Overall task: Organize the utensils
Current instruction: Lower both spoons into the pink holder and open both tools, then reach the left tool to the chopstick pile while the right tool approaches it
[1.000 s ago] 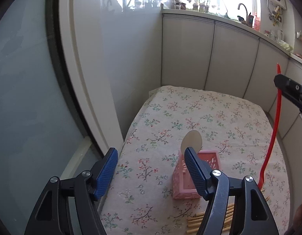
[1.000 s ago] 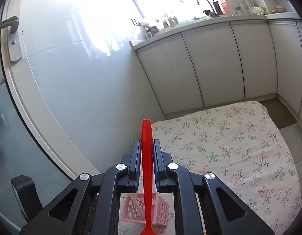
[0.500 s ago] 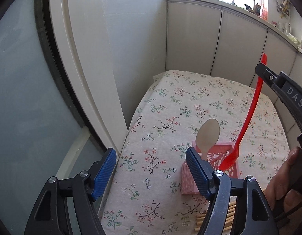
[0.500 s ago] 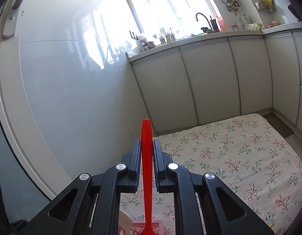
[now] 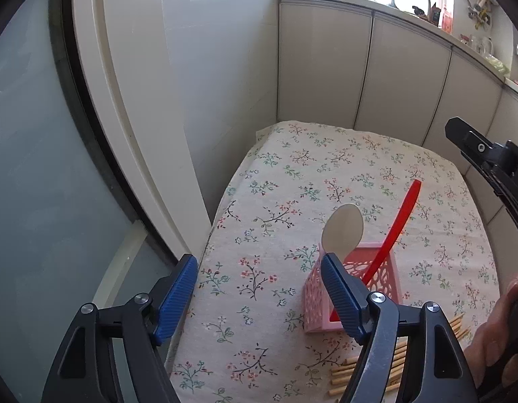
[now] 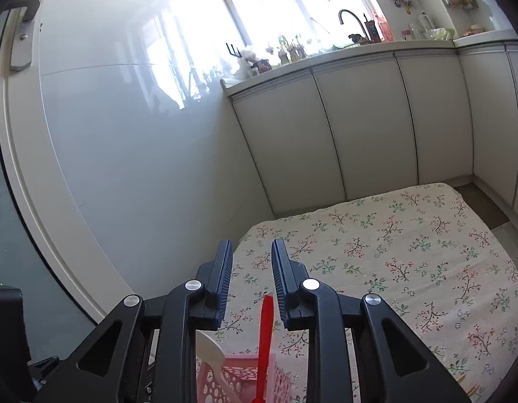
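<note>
A pink perforated basket [image 5: 383, 268] stands on the floral-cloth table [image 5: 292, 181]. A cream spoon [image 5: 343, 231] and a red fork [image 5: 398, 221] stand in it, handles leaning up. My left gripper [image 5: 259, 292] is open and empty, above the table's near left edge, just left of the basket. My right gripper [image 6: 250, 268] is open and empty, right above the basket [image 6: 238, 379]; the red fork [image 6: 265, 332] stands free below its jaws, beside the spoon [image 6: 208, 349]. The right gripper's body [image 5: 487, 158] shows at the right of the left wrist view.
Several wooden chopsticks [image 5: 393, 362] lie on the cloth near the front right of the basket. White cabinets [image 6: 359, 127] line the far side, a glossy wall and a glass door [image 5: 40, 184] the left. A hand [image 5: 494, 329] is at the right.
My right gripper lowered the red fork into the pink basket and opened, letting it go. The fork now leans in the basket beside the spoon. The left gripper stayed open.
</note>
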Demonstrator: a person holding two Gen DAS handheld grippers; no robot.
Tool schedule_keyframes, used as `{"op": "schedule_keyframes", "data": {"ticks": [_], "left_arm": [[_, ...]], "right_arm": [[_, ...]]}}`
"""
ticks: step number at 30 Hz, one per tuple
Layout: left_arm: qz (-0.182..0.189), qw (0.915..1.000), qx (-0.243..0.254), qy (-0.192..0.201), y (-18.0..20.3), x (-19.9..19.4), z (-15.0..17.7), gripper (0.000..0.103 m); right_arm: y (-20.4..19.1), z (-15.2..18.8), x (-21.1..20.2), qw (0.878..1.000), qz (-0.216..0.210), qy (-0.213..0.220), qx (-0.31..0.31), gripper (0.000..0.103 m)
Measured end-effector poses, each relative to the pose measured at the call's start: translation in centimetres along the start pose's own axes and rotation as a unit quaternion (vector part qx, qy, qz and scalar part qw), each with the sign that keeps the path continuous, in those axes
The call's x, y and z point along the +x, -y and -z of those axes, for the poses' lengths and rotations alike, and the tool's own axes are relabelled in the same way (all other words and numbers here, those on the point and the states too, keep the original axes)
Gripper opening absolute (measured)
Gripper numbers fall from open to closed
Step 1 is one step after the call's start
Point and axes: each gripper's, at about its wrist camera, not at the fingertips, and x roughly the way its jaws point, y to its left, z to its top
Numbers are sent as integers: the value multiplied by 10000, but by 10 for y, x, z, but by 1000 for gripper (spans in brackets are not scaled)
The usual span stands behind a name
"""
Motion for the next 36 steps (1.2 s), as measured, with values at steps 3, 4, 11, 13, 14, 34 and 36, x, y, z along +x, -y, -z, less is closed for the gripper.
{"op": "schedule_keyframes", "data": {"ticks": [3,4,11,13,14,34,36], "left_arm": [[83,9999,47,93,3,-7,1,80],[110,9998,62,119,4,-10,1,81],[262,9991,272,175,20,-25,8,85],[318,9987,354,178,25,-29,10,85],[381,9984,386,175,27,-31,11,86],[1224,9793,1591,-264,112,-52,57,87],[1295,9747,1792,-334,126,-50,63,87]], "right_arm": [[5,-8,-19,9999,81,-113,-33,38],[7,-9,-25,9998,111,-158,-44,40],[33,-17,-63,9971,458,-602,59,55],[41,-16,-73,9954,585,-754,80,57],[46,-14,-78,9944,638,-831,107,60],[172,27,-137,9401,1896,-2568,1195,72],[183,31,-139,9334,1981,-2727,1231,72]]}}
